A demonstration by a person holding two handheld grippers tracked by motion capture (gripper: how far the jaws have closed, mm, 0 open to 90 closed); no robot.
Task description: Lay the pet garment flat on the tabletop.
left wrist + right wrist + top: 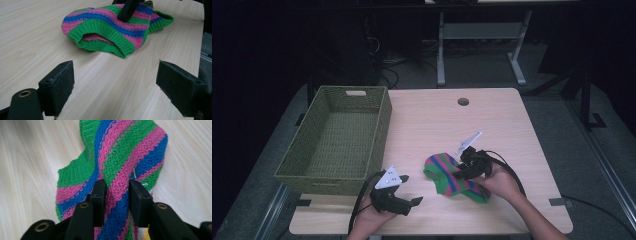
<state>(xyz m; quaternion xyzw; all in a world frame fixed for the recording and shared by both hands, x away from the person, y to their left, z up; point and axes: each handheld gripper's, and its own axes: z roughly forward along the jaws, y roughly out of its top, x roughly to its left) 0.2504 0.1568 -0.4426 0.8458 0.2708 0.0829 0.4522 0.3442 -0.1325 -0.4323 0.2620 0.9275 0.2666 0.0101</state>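
A striped knit garment (452,176) in green, pink and blue lies bunched on the wooden table (432,120), right of centre near the front. My right gripper (460,171) is shut on a raised fold of it (117,187), both jaws pressing the knit between them. My left gripper (411,190) is open just above the table, left of the garment, with bare wood between its pads (61,85). Its view faces the garment's green ribbed opening (105,43) a short way ahead, with the right gripper's jaw resting on top of the knit.
A green woven basket (337,137) with nothing in it stands on the table's left side, close behind the left hand. A round cable hole (463,101) is at the table's back. A desk frame (482,35) stands on the floor beyond.
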